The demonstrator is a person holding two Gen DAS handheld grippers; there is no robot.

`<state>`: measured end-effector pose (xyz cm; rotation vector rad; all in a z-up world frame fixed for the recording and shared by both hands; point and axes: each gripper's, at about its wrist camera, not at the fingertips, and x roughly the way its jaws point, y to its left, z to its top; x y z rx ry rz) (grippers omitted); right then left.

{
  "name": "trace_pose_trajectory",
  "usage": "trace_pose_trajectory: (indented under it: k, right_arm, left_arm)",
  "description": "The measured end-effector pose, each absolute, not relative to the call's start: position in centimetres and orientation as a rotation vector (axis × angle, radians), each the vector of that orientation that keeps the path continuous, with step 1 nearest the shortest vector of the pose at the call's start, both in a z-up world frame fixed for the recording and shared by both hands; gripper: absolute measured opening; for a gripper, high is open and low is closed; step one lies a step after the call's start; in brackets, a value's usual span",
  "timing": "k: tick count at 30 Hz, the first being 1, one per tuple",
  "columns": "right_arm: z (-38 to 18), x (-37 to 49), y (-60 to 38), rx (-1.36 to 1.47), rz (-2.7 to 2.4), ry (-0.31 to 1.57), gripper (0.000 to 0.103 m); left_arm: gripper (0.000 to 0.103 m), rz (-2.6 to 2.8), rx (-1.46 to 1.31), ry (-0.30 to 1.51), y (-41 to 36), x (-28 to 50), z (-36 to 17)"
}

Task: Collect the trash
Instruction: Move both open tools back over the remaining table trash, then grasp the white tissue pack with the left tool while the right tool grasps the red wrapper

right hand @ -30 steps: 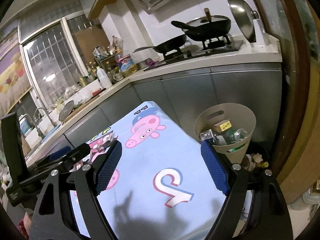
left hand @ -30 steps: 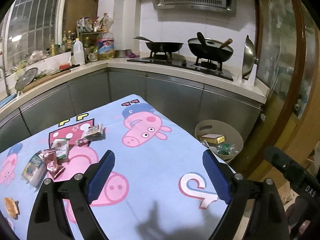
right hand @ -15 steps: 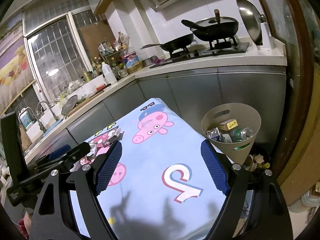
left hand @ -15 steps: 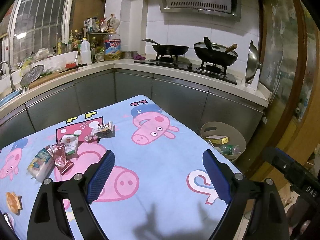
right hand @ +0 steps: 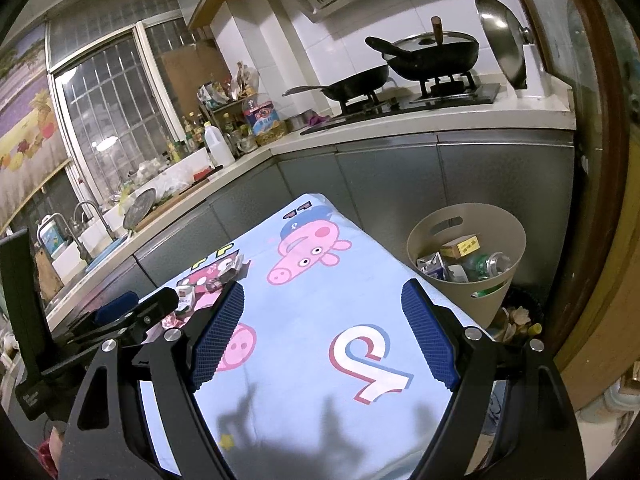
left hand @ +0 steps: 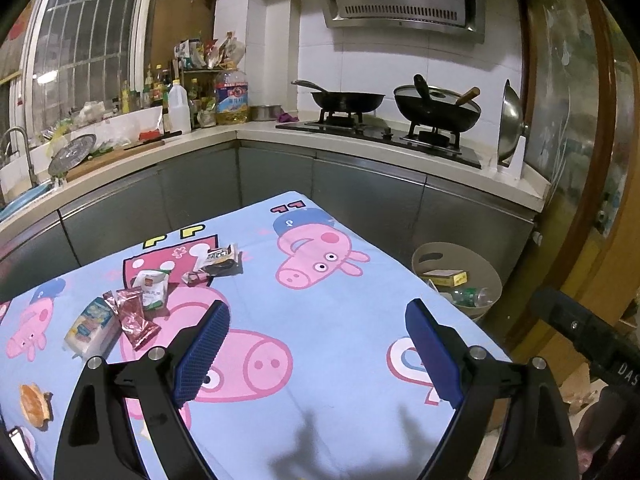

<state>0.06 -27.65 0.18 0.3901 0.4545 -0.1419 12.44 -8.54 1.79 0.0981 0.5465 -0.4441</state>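
Left gripper (left hand: 316, 352) and right gripper (right hand: 320, 334): jaws apart, empty. Wrapper cluster (left hand: 140, 304) now nearer, ahead-left of left gripper, after slight rightward swing. Waste bin (right hand: 466, 268) ahead-right, part-filled. Pickup not yet begun.

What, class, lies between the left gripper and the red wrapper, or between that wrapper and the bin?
Nothing visible. The left gripper, open and empty, hovers over bare cloth; the red wrapper lies just beyond its left finger. From there to the bin, past the table's right edge, only bare cloth.
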Motion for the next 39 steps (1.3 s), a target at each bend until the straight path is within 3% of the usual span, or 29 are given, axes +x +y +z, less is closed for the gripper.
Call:
trace_pose_trajectory:
  k: [25, 31, 39]
  right_arm:
    - [-2.1, 1.8, -27.7, 0.408, -0.138, 0.514, 0.080]
    - [-3.3, 3.0, -27.2, 0.402, -0.114, 0.553, 0.080]
    - [-5.2, 5.6, -25.3, 0.377, -0.051, 0.628, 0.077]
  left_arm:
    - [0.089, -0.430, 0.099, 0.602, -7.3, 14.1, -1.3]
    - [0.089, -0.320, 0.094, 0.625, -2.7, 16.4, -2.9]
    - [0.089, -0.054, 0.086, 0.668, 9.1, 21.1, -4.3]
